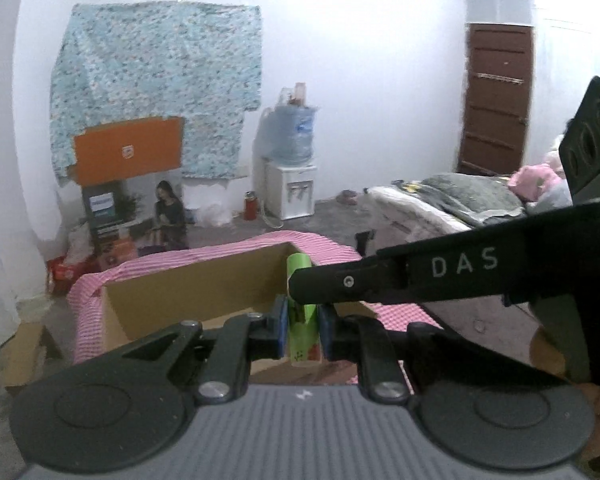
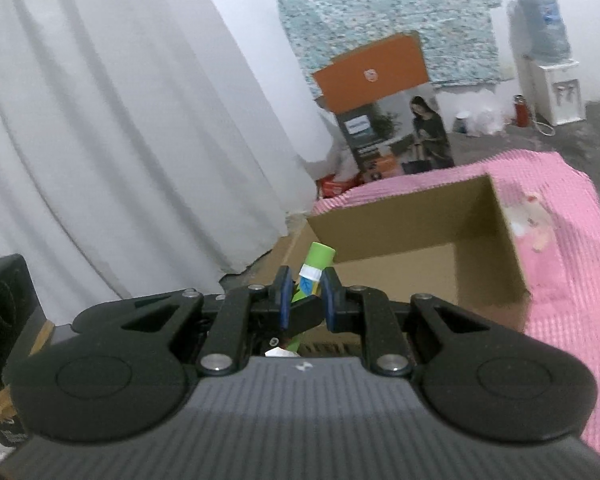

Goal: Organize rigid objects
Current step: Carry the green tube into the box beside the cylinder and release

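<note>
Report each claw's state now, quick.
Left claw: shut on the green tube.
Right claw: shut on the same green tube, nearer its cap end.

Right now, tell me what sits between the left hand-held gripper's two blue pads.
The left wrist view shows a green cylindrical tube upright between the left hand-held gripper pads, with the right hand-held gripper finger crossing it.

One green tube [image 1: 302, 320], one cardboard box [image 1: 188, 300], two grippers.
</note>
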